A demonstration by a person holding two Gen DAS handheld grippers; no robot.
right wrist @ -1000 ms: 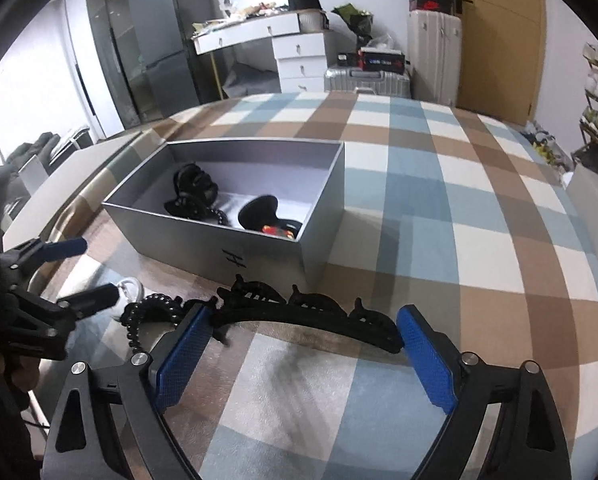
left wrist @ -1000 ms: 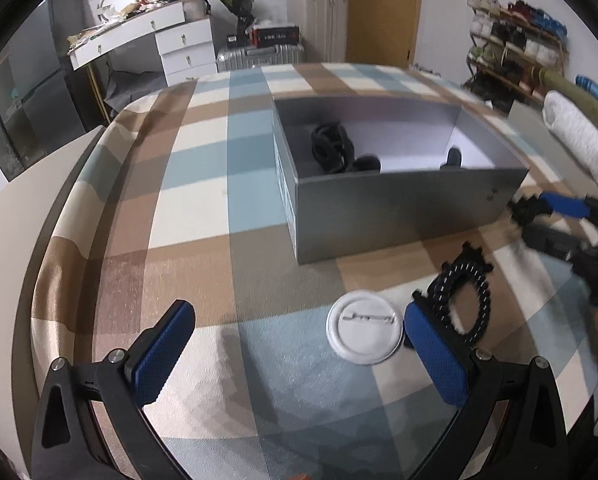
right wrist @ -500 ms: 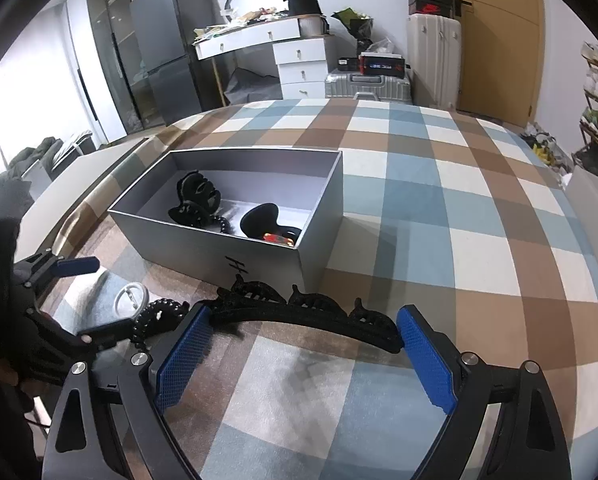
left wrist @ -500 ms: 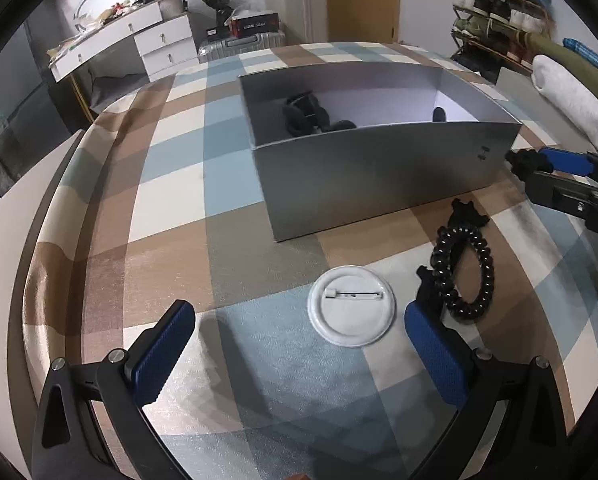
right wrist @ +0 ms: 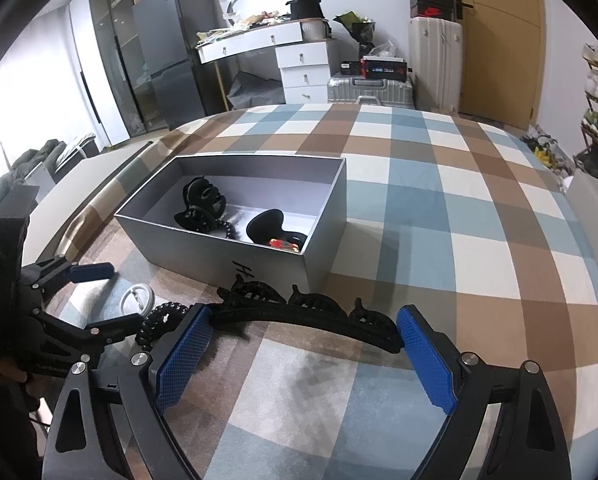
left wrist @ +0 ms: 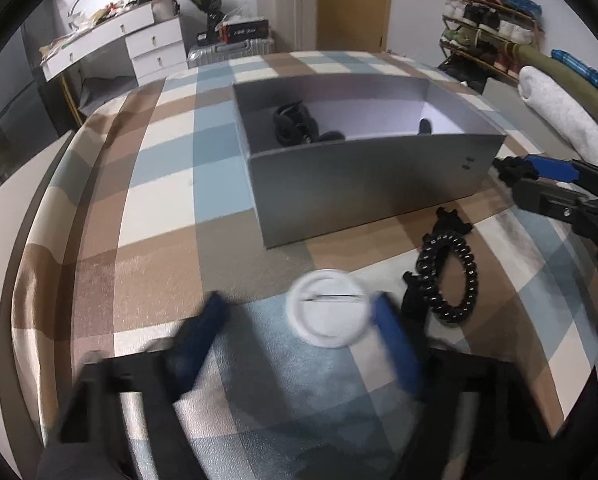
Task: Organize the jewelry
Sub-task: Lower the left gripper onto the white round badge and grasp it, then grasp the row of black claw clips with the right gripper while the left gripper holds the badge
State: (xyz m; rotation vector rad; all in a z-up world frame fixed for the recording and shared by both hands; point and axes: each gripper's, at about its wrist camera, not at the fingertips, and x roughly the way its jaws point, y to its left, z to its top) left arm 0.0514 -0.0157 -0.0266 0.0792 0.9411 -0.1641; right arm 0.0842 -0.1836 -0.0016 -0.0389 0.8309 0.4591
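2 grippers, left (left wrist: 299, 320) and right (right wrist: 301, 344), gape as I work: mine flank a white badge (left wrist: 329, 314) and black headband (right wrist: 307, 312); left pads blurred.

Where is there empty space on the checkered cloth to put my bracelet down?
Bare cloth lies right of the grey box and behind it toward the suitcase, and left of the box in the left view. It is crowded in front: white badge, coil hair tie, black headband.
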